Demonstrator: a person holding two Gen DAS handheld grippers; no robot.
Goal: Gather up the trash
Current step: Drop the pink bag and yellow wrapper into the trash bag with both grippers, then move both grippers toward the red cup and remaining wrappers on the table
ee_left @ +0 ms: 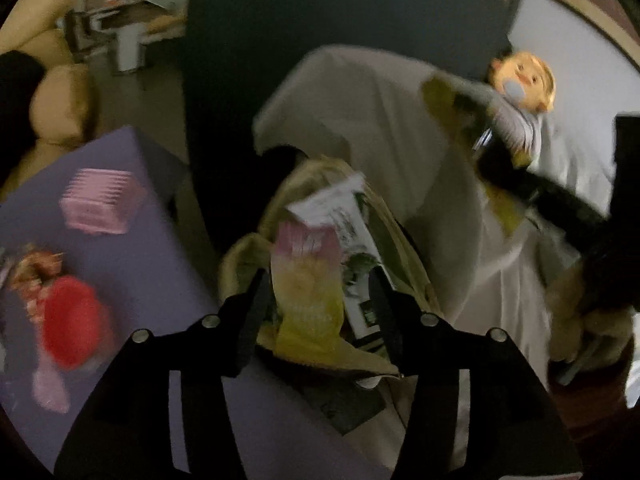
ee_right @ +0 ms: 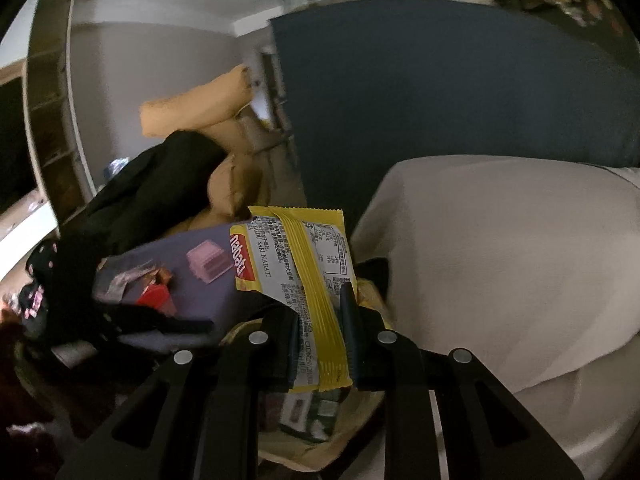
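Observation:
My right gripper [ee_right: 320,320] is shut on a yellow and white Nabati snack wrapper [ee_right: 298,264], held above a tan paper bag [ee_right: 344,436]. In the left wrist view the right gripper [ee_left: 472,128] shows at the upper right with that wrapper [ee_left: 444,96]. My left gripper [ee_left: 318,292] is open over the tan bag's [ee_left: 372,360] mouth. A pink and yellow wrapper [ee_left: 308,280] and a white and green wrapper [ee_left: 352,232] lie in the bag between the jaws, apart from the fingers [ee_left: 256,312].
A purple table [ee_left: 152,248] holds a pink box [ee_left: 98,204], a red lid [ee_left: 72,322] and crumpled wrappers [ee_left: 36,268]. A cream cushioned seat [ee_right: 500,264] is on the right. A doll [ee_left: 524,80], tan plush toy [ee_right: 228,120] and dark blue panel [ee_right: 440,92] stand behind.

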